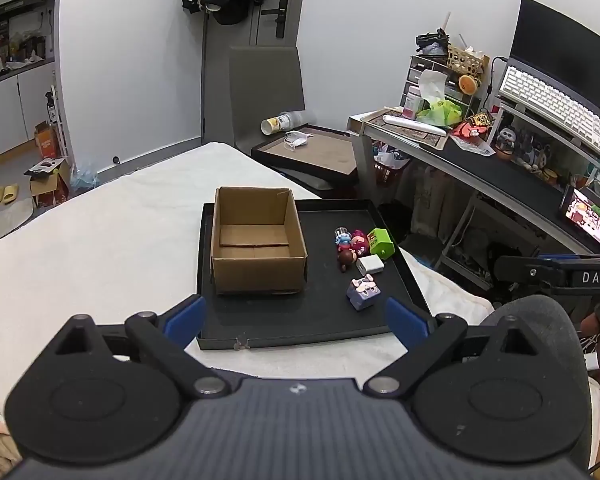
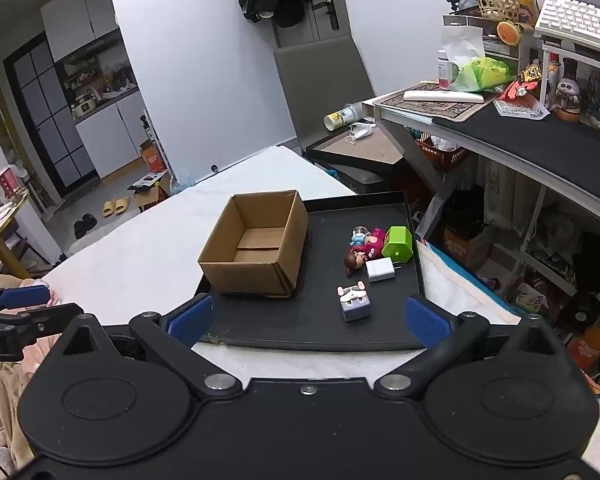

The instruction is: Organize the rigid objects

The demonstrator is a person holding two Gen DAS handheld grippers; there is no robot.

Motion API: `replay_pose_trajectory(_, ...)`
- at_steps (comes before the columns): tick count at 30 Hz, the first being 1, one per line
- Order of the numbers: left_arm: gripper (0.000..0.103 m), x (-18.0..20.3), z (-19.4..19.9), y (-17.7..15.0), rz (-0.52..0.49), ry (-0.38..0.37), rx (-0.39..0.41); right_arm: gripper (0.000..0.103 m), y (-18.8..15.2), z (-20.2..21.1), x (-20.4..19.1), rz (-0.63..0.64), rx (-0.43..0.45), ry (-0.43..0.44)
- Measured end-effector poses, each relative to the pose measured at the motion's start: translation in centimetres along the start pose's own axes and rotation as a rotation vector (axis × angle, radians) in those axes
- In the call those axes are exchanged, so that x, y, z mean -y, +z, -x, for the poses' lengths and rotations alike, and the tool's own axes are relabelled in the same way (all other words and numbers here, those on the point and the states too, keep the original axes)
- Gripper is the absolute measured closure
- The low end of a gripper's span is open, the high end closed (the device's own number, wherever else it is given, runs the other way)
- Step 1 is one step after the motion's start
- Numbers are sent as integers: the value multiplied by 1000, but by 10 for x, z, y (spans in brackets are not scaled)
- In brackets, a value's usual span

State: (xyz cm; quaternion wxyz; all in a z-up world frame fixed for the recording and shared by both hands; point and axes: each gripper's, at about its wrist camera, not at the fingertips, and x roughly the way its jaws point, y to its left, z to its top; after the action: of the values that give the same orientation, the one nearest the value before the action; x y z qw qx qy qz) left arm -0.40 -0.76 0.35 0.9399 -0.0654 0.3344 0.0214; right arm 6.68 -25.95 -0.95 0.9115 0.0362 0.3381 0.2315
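Item 1: cardboard box [image 1: 258, 240], open-topped and empty, standing on the left part of the black tray [image 1: 300, 320], centre of the left wrist view. Judged light, with stiff but crushable walls; likely the receptacle, best left where it stands.

Item 2: purple cube figure [image 1: 363, 291], alone on the tray, lower right of the box and nearest the camera. Judged hard plastic, light, flat-sided; take it across two opposite flat faces.

Item 3: white charger [image 1: 371, 266], just beyond the cube. Judged rigid and smooth, possibly slippery; take hold across its broad flat sides, clear of the prongs.

Item 4: green block [image 1: 381, 242], tilted, at the right end of the cluster. Judged a light, hard shell; grip the parallel sides.

Item 5: small figurines [image 1: 350, 242], bunched and touching, centre right of frame. Rounded and small, so likely to roll or twist; best lifted singly by the body.

Left gripper [image 1: 296, 322]: fingers spread wide, holding nothing, hovering before the tray's near edge.

Right gripper [image 2: 310, 320]: fingers fully spread, empty, likewise short of the tray.

The tray rests on a white-covered bed [image 1: 100, 232].
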Motion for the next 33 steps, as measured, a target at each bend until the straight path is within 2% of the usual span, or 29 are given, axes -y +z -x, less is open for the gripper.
replay_pose_trajectory(33, 7, -6, -2, -1, 9, 0, -11, 0, -1, -3, -2, 15, -4, -19)
